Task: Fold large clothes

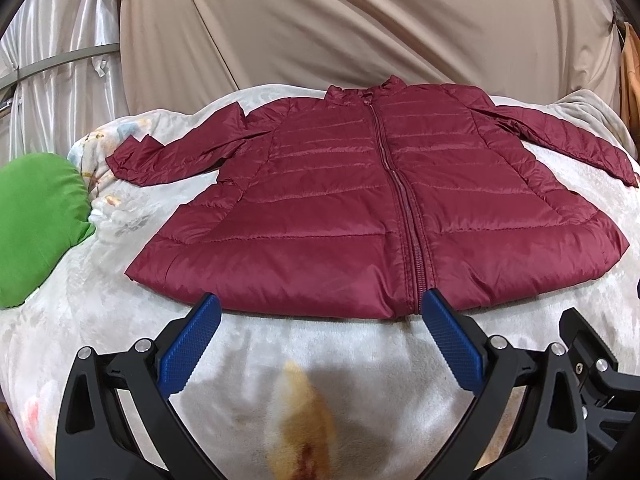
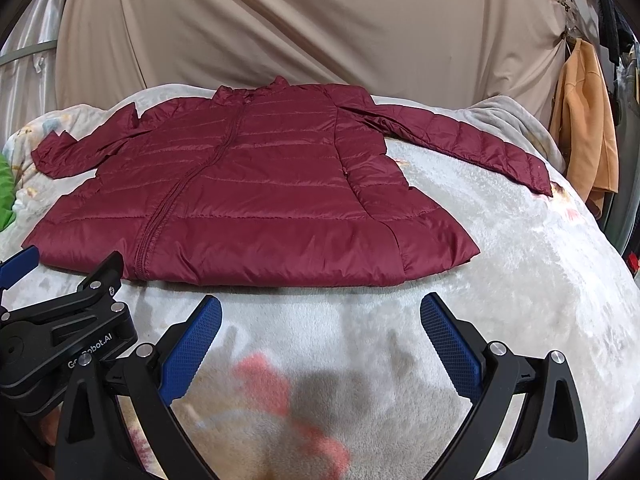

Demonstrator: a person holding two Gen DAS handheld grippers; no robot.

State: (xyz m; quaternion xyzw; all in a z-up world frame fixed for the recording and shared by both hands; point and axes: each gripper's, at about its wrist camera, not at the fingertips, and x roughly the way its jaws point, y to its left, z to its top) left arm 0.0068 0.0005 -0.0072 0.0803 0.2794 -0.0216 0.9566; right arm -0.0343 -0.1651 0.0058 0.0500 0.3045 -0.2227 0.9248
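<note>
Left gripper (image 1: 320,304): jaws spread wide, nothing between them. Its blue fingertips (image 1: 208,308) stand at the near hem of the jacket; contact cannot be confirmed. Right gripper (image 2: 320,308): jaws likewise spread wide and empty, tips short of the hem, with a strip of bare blanket (image 2: 520,280) between tips and garment. The two grippers sit side by side, close together.

The maroon quilted jacket (image 1: 340,208) lies flat and front-up on the pale floral blanket, zipper closed, hem toward the grippers, collar at the far side. Both sleeves extend outward and angle toward the near side. The right sleeve cuff (image 2: 538,178) rests close to the blanket's right edge. The left sleeve cuff (image 1: 120,164) ends near a green cushion (image 1: 36,224).

Open blanket surface lies before the hem and to the right of the jacket body. Beyond the collar hangs a beige drape (image 2: 300,24). An orange garment (image 2: 584,128) hangs at far right.
</note>
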